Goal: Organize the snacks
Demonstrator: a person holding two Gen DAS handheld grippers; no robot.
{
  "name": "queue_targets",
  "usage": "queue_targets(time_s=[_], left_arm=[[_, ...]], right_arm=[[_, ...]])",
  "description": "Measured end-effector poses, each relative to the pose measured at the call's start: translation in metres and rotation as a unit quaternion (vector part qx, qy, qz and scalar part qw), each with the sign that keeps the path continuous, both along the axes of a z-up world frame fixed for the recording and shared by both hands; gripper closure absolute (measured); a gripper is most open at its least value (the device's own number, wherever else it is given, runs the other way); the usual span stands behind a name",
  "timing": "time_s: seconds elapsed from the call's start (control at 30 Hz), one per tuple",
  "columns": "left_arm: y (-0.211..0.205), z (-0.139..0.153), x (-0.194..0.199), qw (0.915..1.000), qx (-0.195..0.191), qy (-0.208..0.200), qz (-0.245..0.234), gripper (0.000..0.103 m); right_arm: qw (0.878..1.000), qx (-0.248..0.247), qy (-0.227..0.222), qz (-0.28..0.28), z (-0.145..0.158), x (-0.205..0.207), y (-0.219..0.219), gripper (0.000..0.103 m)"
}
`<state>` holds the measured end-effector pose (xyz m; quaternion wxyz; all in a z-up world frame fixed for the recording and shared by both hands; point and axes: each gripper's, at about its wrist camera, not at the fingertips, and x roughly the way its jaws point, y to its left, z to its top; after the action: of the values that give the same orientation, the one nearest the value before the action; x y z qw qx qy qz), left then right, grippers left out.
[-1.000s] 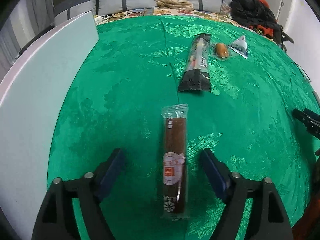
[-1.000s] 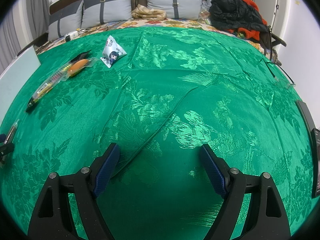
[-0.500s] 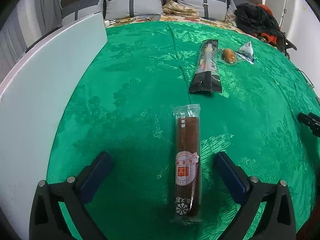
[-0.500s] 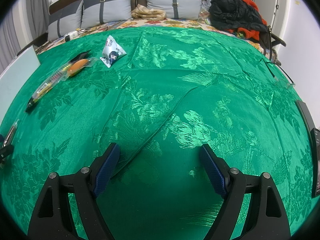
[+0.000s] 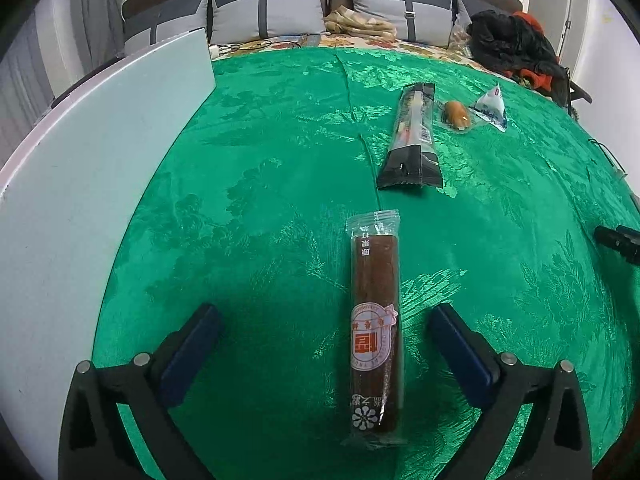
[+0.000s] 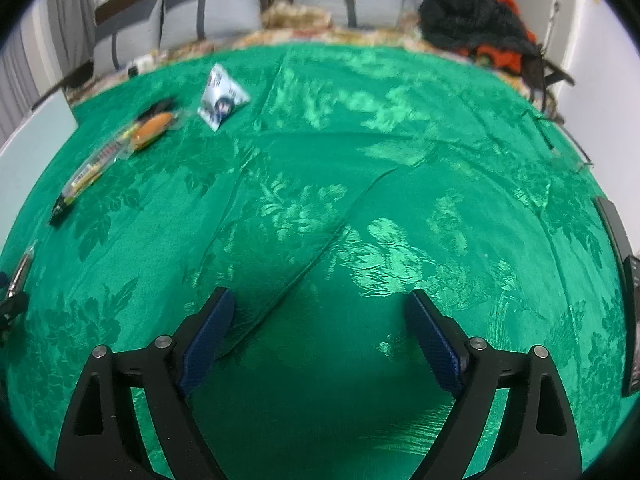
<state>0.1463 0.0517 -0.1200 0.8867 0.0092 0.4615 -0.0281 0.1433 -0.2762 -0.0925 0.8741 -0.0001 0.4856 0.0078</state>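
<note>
A long brown snack bar in a clear wrapper (image 5: 374, 320) lies on the green cloth between the open fingers of my left gripper (image 5: 324, 346), touching neither. Farther off lie a long black-ended packet (image 5: 412, 140), a small orange snack (image 5: 455, 114) and a white triangular pouch (image 5: 490, 109). In the right wrist view the same packet (image 6: 94, 164), orange snack (image 6: 152, 130) and pouch (image 6: 222, 96) lie at the far left. My right gripper (image 6: 322, 336) is open and empty over bare cloth.
A pale board (image 5: 80, 168) stands along the left edge of the cloth. Grey cushions (image 5: 272, 8) and a dark heap of clothes (image 5: 508, 40) lie at the back. A dark device (image 6: 626, 280) lies at the right edge. The other gripper's tip (image 5: 618, 238) shows at the right.
My left gripper has drawn back from the brown bar and opened wider. My right gripper has shifted slightly, its view now blurred.
</note>
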Motion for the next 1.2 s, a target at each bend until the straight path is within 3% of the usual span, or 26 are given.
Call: queue_targets(time_s=[0.2, 0.37, 0.5, 0.57, 0.7, 0.73, 0.77, 0.8, 0.93, 1.2], left_arm=[[0.0, 0.0, 0.0, 1.0, 0.0, 0.0, 0.0, 0.0], [0.0, 0.0, 0.0, 1.0, 0.0, 0.0, 0.0, 0.0], [0.0, 0.0, -0.001, 1.0, -0.001, -0.001, -0.001, 0.0], [0.0, 0.0, 0.0, 1.0, -0.001, -0.001, -0.001, 0.0], [-0.002, 0.0, 0.001, 1.0, -0.001, -0.001, -0.002, 0.0], [-0.001, 0.0, 0.001, 1.0, -0.001, -0.001, -0.002, 0.0], [-0.002, 0.0, 0.001, 1.0, -0.001, -0.001, -0.002, 0.0], [-0.001, 0.0, 0.001, 1.0, -0.001, -0.001, -0.002, 0.0], [-0.002, 0.0, 0.001, 1.0, -0.001, -0.002, -0.001, 0.0], [-0.001, 0.0, 0.001, 1.0, -0.001, -0.002, -0.001, 0.0]], right_arm=[[0.993, 0.095, 0.017, 0.064, 0.037, 0.036, 0.056, 0.015], [0.973, 0.181, 0.106, 0.097, 0.03, 0.104, 0.133, 0.016], [0.971, 0.138, 0.172, 0.095, 0.005, 0.139, 0.183, 0.013], [0.981, 0.099, 0.149, 0.078, 0.01, 0.144, 0.197, 0.015], [0.983, 0.035, 0.147, 0.104, 0.006, 0.141, 0.218, 0.016], [0.983, 0.012, 0.14, 0.117, 0.005, 0.137, 0.22, 0.026], [0.984, -0.01, 0.129, 0.124, 0.006, 0.134, 0.221, 0.049], [0.983, -0.019, 0.11, 0.144, 0.01, 0.129, 0.219, 0.058], [0.974, -0.045, 0.104, 0.197, 0.018, 0.115, 0.214, 0.084], [0.951, -0.047, 0.105, 0.287, 0.029, 0.077, 0.197, 0.085]])
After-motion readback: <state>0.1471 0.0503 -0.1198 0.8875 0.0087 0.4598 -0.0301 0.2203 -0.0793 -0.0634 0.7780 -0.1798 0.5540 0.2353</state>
